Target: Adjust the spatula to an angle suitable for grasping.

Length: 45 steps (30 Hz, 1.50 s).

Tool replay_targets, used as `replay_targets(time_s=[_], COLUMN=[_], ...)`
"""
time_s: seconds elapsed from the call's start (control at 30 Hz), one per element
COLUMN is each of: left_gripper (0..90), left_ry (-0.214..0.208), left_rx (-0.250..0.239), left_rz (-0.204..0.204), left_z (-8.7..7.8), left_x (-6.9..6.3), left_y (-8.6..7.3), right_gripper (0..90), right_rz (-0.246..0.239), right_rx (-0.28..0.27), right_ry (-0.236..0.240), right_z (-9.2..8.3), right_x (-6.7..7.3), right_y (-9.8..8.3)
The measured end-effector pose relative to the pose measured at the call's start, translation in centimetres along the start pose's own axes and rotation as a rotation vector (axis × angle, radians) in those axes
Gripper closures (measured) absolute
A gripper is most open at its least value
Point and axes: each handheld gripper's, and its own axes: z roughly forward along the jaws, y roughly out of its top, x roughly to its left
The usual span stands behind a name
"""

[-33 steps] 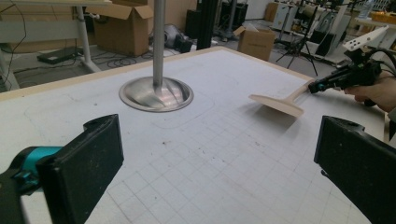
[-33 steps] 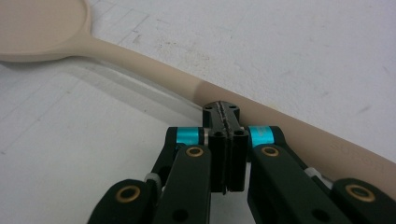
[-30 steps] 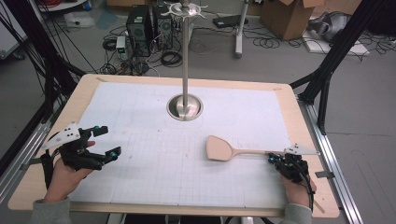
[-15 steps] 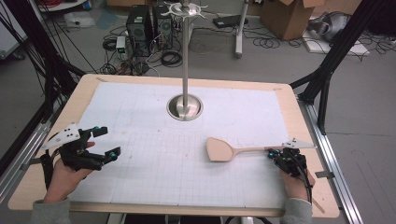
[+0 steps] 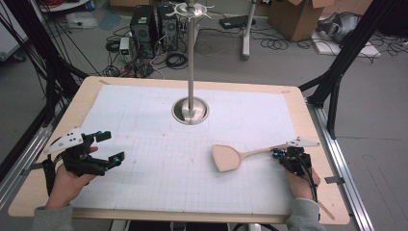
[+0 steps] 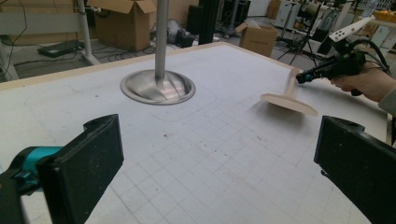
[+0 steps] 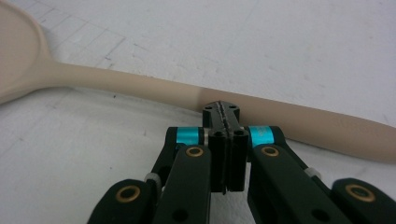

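A pale wooden spatula (image 5: pixel 226 158) lies on the white gridded mat (image 5: pixel 144 120), right of centre, with its handle pointing to the right and slightly away. My right gripper (image 5: pixel 277 154) is shut, its closed tips touching the side of the handle near its end, with nothing between them. In the right gripper view the closed jaws (image 7: pixel 221 111) butt against the spatula handle (image 7: pixel 140 86). My left gripper (image 5: pixel 111 147) rests open near the mat's left edge, holding nothing. The left gripper view has its wide-apart jaws (image 6: pixel 219 158), the spatula (image 6: pixel 289 100) and the right gripper (image 6: pixel 303 77) beyond.
A metal stand with a round base (image 5: pixel 191 111) and tall pole rises from the mat's far centre; its base (image 6: pixel 158 86) is ahead of the left gripper. The wooden table edge (image 5: pixel 308 120) frames the mat. Boxes, cables and computers sit on the floor beyond.
The right gripper has moved away from the person and slightly left, against the handle. The spatula's handle end has swung farther away, so the spatula has turned a little. The left gripper is unmoved.
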Motion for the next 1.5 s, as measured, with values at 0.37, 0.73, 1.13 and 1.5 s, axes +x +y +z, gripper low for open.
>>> replay_targets(time_s=[0.37, 0.73, 1.13, 1.5], left_gripper=[1.8, 1.8, 1.8, 1.8], left_ry=[0.012, 0.014, 0.002, 0.004], left_rx=[-0.001, 0.002, 0.016, 0.012], left_rz=[-0.005, -0.004, -0.001, 0.002], left_z=[-0.4, -0.5, 0.1, 0.0], left_x=[0.2, 0.1, -0.1, -0.1], left_y=[-0.1, -0.2, -0.3, -0.2], right_gripper=[90.0, 90.0, 90.0, 90.0], right_rz=[-0.058, -0.054, -0.055, -0.072], right_rx=[0.023, -0.007, -0.001, -0.056], right_ry=[-0.006, 0.015, 0.002, 0.070], right_z=[1.5, 2.0, 2.3, 1.2], right_x=[0.9, 0.2, 0.4, 2.1], right_y=[2.7, 2.6, 2.6, 4.2])
